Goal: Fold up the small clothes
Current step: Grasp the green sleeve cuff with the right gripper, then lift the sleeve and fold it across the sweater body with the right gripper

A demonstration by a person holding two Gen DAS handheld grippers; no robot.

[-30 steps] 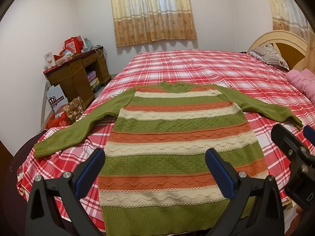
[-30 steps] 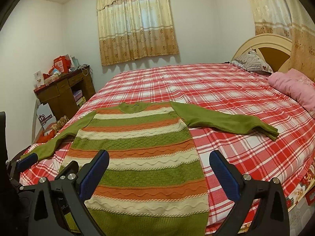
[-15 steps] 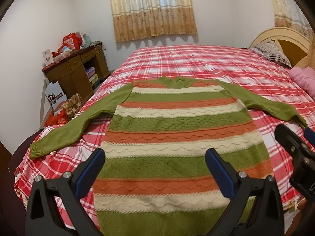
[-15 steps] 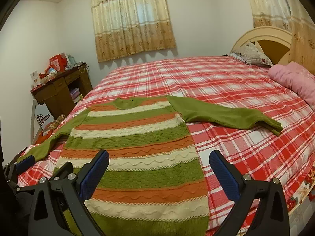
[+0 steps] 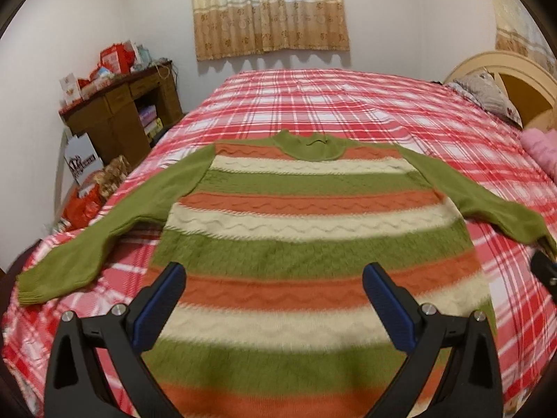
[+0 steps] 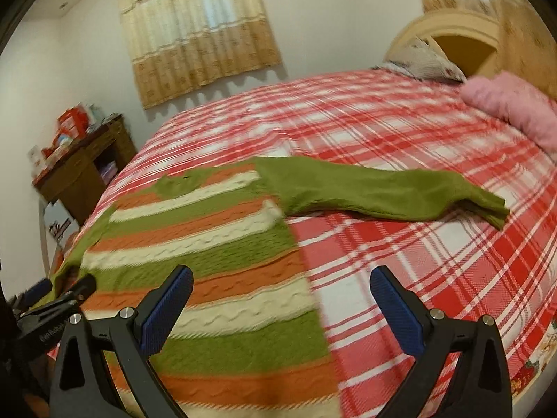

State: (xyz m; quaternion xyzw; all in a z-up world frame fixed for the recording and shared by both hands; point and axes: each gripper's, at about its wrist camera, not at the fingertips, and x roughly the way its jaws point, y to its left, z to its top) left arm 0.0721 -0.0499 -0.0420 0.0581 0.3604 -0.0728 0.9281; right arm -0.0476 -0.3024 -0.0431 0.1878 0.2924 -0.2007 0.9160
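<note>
1. Both of my grippers have come closer to the striped sweater (image 5: 313, 230) than a second ago, and my right one has swung toward the right sleeve (image 6: 383, 191).
2. Left view: my left gripper (image 5: 275, 299) hangs over the sweater's lower half, fingers wide apart, holding nothing. The sweater lies flat on the plaid bed (image 5: 330, 104), neck far from me, sleeves spread out.
3. If I pinch here, I might grab the bed cover too, and the fold would drag it up.
4. Right view: my right gripper (image 6: 282, 303) is wide apart too, empty, above the sweater's right edge.
5. The picture is blurry, so I am moving fast. I could miss the sleeve or bunch the knit and make the fold crooked.
</note>
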